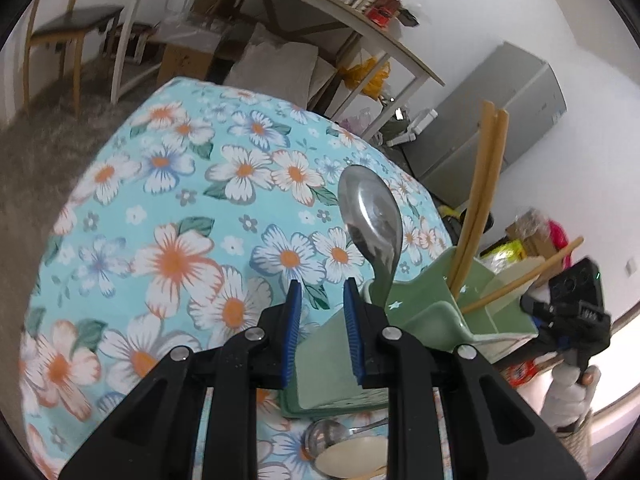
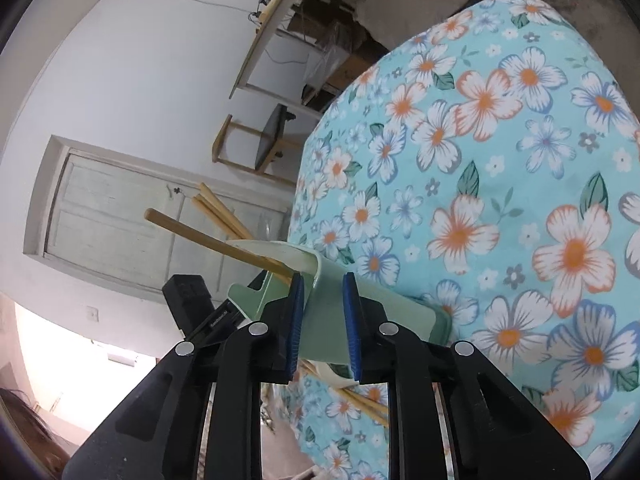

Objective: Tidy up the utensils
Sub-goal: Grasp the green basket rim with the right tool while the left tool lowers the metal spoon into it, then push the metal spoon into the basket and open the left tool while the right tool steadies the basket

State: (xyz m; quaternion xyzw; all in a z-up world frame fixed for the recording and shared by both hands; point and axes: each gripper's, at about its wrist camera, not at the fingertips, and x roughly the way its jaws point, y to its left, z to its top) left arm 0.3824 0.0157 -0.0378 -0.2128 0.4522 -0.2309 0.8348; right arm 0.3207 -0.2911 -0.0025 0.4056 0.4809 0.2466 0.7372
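A green utensil holder (image 1: 432, 316) stands on the floral tablecloth (image 1: 180, 200). In it are a metal spoon (image 1: 372, 216), bowl up, two upright chopsticks (image 1: 480, 200) and a leaning chopstick (image 1: 528, 276). My left gripper (image 1: 324, 312) has the holder's near wall between its blue pads and is shut on it. In the right wrist view my right gripper (image 2: 324, 304) is shut on the other side of the holder (image 2: 400, 316), beside the leaning chopstick (image 2: 208, 238). Each gripper shows in the other's view: right gripper (image 1: 534, 308), left gripper (image 2: 236, 312).
A metal ladle (image 1: 328, 436) and a cream spoon (image 1: 352, 456) lie on the cloth under my left gripper. More chopsticks (image 2: 360, 400) lie beneath my right one. A gloved hand (image 1: 572, 392) holds the right gripper. Beyond the table (image 2: 480, 160) are a chair (image 1: 68, 28), shelves and a grey cabinet (image 1: 500, 120).
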